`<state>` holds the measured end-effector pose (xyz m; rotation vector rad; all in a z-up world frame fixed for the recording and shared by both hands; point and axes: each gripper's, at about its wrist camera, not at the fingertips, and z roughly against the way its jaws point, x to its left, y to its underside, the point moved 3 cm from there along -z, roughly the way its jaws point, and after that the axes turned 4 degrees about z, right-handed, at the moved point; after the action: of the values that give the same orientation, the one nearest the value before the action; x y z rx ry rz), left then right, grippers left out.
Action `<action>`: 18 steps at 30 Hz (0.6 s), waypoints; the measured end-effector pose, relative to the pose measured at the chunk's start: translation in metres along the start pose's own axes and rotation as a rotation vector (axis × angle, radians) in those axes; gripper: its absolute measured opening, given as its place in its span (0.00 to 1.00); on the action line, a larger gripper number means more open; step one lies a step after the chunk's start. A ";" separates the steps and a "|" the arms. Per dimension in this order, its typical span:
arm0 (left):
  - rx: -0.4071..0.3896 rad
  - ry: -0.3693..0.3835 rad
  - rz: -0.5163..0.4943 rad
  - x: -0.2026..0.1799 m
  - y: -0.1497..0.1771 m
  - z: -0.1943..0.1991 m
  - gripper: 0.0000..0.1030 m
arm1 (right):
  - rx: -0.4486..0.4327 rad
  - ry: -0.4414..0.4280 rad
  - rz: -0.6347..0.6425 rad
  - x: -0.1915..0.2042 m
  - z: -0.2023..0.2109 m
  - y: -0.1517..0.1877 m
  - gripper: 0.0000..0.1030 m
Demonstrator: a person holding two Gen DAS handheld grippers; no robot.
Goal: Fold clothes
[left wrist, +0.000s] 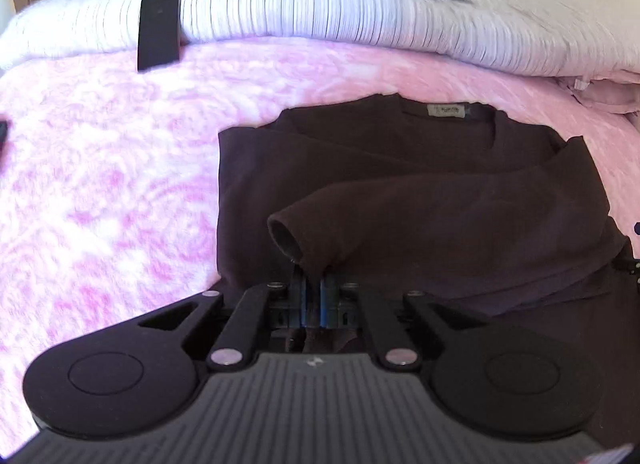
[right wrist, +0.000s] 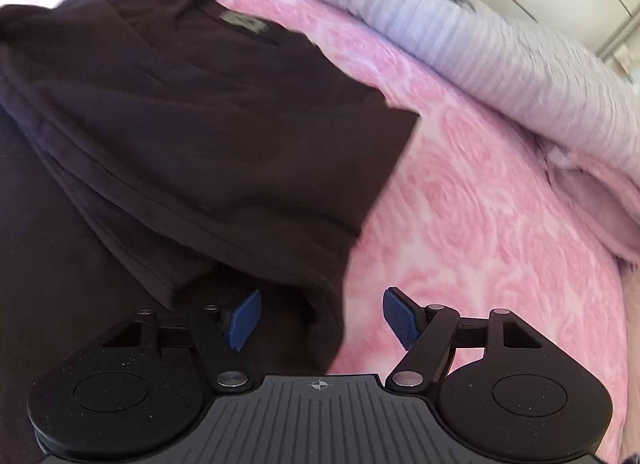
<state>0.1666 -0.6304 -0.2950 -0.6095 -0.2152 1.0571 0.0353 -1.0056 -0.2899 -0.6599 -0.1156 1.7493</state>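
Pinching dark fabric, your left gripper [left wrist: 313, 292] has its blue pads pressed together on the shirt [left wrist: 420, 192] just below the cuff [left wrist: 286, 236] of the sleeve folded across the body. Your right gripper [right wrist: 320, 318] stands with jaws wide apart and nothing held; its left pad [right wrist: 244, 318] sits over the shirt's lower right corner, the right pad over bare blanket.

Shirt lies flat on the pink blanket [left wrist: 100, 184], collar and label [left wrist: 446, 110] away from you, both sleeves already turned in. White ribbed bedding [left wrist: 320, 12] and a dark flat object [left wrist: 158, 28] sit well beyond it.

Handling, as a judgement: thin knit, light, limp, no stiffness, so it'll sag and drag wherever you don't support it. Plush blanket probably grips it a bit; lift rather than slide. Not fragile, not slippery. Best hold is the hem corners, one per gripper, catching every layer at the edge. The left grip looks too near the middle for an even fold. Right side should close on the corner under it.
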 end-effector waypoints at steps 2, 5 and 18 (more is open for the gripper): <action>0.058 0.008 0.011 0.002 0.006 -0.013 0.04 | -0.045 -0.007 -0.080 -0.012 0.008 -0.004 0.69; 0.070 -0.007 -0.010 0.001 0.008 -0.020 0.07 | -0.130 -0.006 -0.180 -0.029 0.020 -0.014 0.69; 0.073 -0.069 -0.072 -0.009 0.012 -0.020 0.10 | -0.133 0.030 -0.268 -0.090 -0.095 -0.084 0.69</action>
<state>0.1626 -0.6410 -0.3167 -0.4970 -0.2557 1.0124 0.1669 -1.0885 -0.3017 -0.7314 -0.2885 1.4823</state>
